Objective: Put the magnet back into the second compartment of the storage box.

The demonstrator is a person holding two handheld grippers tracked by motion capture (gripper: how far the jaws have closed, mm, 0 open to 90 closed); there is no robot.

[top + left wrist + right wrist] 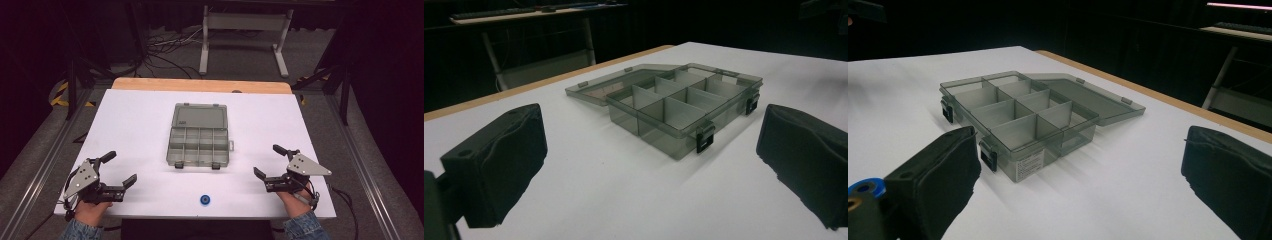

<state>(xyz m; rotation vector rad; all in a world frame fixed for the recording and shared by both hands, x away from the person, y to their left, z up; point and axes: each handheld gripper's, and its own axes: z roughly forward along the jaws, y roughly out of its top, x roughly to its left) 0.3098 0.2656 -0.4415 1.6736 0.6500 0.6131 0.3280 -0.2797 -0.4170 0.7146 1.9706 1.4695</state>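
One compartment box [199, 135], one blue ring [204, 200], two grippers apart.

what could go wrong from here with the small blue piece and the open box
1. The small blue round piece lies near the table's front edge; a clumsy nudge from either open tool, left or right, might push it off.
2. The smoky clear plastic compartment box looks light and nothing holds it, so it may slide if bumped.
3. Its lid lies open flat behind; pressing on it might tip the box.
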